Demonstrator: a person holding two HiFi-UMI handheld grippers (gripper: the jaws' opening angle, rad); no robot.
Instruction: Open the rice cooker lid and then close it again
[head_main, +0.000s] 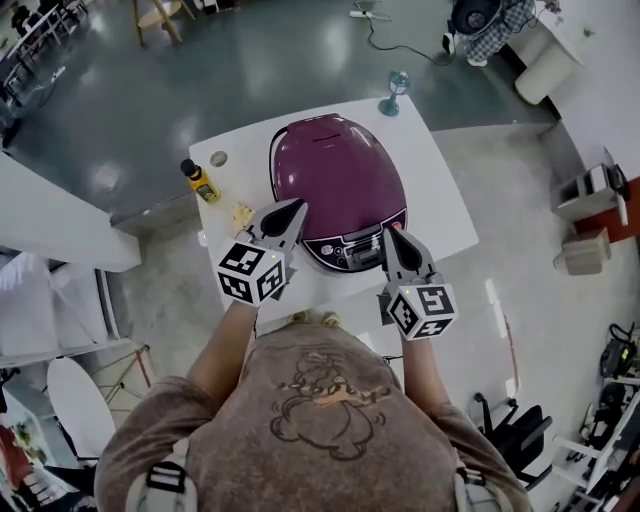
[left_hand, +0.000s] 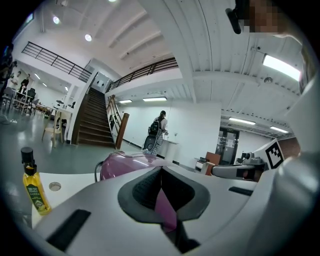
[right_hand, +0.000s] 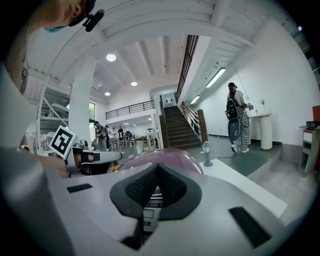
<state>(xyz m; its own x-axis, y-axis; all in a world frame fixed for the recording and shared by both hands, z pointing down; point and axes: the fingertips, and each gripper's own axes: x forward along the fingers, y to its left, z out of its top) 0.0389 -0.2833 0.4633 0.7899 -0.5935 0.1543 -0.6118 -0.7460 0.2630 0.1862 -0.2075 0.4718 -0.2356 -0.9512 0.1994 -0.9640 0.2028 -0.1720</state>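
Brown shirt (head_main: 320, 420) is filling the near edge, and beyond it both grippers are pointing at the purple rice cooker (head_main: 335, 170), which is sitting with its lid closed on the white table (head_main: 455, 215). Left gripper (head_main: 297, 208), jaws clenched on nothing, is hovering at the cooker's near-left rim. Right gripper (head_main: 391, 232), likewise clenched and empty, is hanging just right of the control panel (head_main: 350, 250).
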